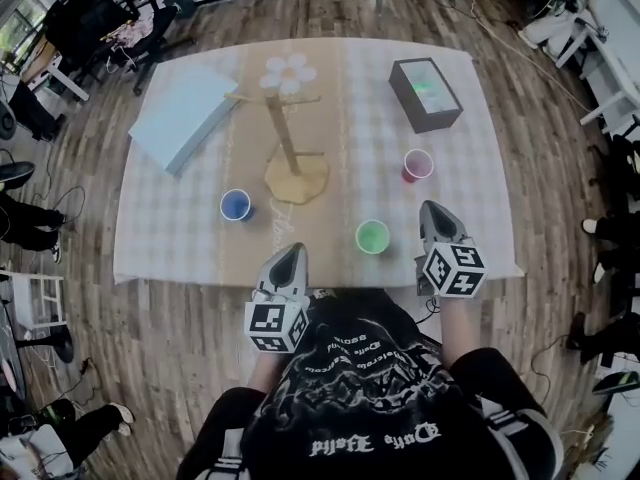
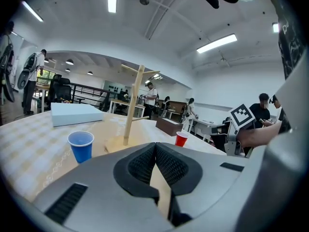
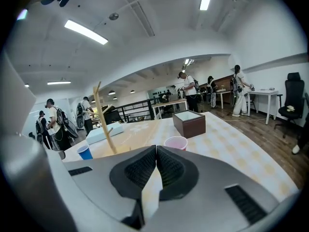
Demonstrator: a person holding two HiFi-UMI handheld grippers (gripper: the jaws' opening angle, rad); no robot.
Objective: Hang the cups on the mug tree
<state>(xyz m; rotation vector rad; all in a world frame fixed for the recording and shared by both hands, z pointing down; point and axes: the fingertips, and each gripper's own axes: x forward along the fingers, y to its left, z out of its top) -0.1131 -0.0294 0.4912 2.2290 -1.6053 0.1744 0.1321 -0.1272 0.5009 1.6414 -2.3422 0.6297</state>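
The left hand-held gripper (image 1: 289, 256) has its jaws pressed together with nothing between them, and the right hand-held gripper (image 1: 434, 210) is the same, pinched closed and empty. Both hang at the near edge of the desk (image 1: 470, 198), close to the person's body.

From where I stand, the job looks not yet started. All three cups sit upright on the cloth, and the pegs of the mug tree (image 1: 284, 133) are bare. The step in hand is choosing a first cup. The next move calls for one pair of jaws to part, reach forward and take a cup by its rim.

The green cup (image 1: 372, 236) is the nearest, between the two tools and just beside the right one's tip. The pink cup (image 1: 418, 164) stands just ahead of the right tool. The blue cup (image 1: 236, 205) is ahead of the left tool and off to its left. The tree stands mid-desk beyond all three, nearer the left tool's line. A dark box (image 1: 425, 93) and a pale blue slab (image 1: 185, 113) lie at the far corners.
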